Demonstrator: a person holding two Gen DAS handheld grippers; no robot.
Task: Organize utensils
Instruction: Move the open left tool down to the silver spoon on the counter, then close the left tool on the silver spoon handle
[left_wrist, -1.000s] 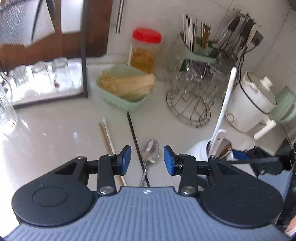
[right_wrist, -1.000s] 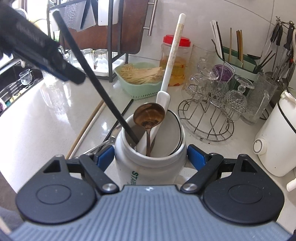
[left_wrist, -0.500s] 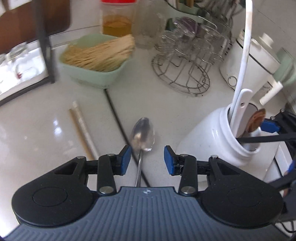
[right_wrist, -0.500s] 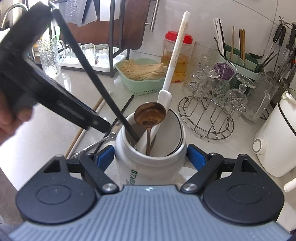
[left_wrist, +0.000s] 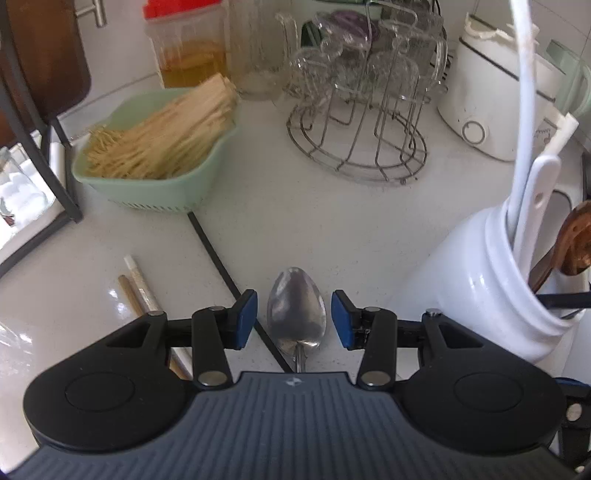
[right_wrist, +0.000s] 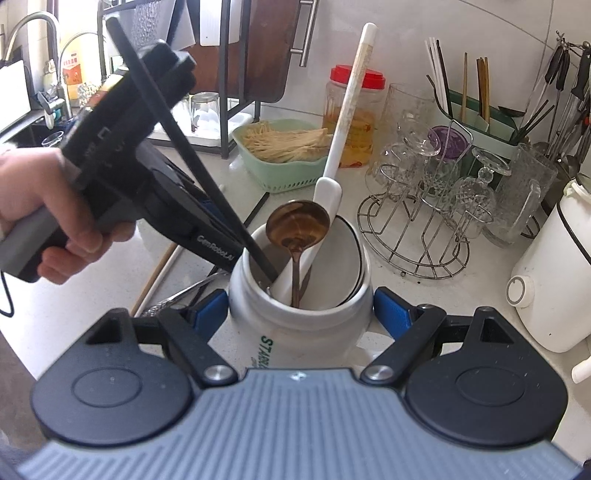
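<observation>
Left tool (left_wrist: 294, 318) hangs low over the white worktop (left_wrist: 332, 221), its 2 blue pads either side of a silver spoon's (left_wrist: 296, 309) bowl without touching it; the jaws have just been opening, and the spoon lies flat between them, unheld. A thin black chopstick (left_wrist: 218, 258) runs diagonally across the worktop just left of the spoon and passes under its neck. Farther left lie 2 more chopsticks (left_wrist: 138, 284), one brown and one pale, side by side.

Right tool (right_wrist: 300, 317) is clenched on a white jar (right_wrist: 295, 332) with green lettering, a blue pad pressed against each side. Inside the jar stand a brown spoon (right_wrist: 297, 226) with its bowl up, a long white ladle (right_wrist: 345, 122) leaning toward the wall, and 1 black chopstick (right_wrist: 177, 140) slanting up to the left. In the right wrist view a hand (right_wrist: 40, 206) grips the left tool's handle, just left of the jar.

Behind, a green basket (left_wrist: 155, 184) holds a bundle of pale sticks, with a red-lidded container (right_wrist: 354, 110) beyond it. A wire rack (left_wrist: 362, 133) carries upturned glasses, and a white cooker (left_wrist: 491, 103) stands at the right. A green holder (right_wrist: 480, 136) near the wall has several chopsticks upright in it.
</observation>
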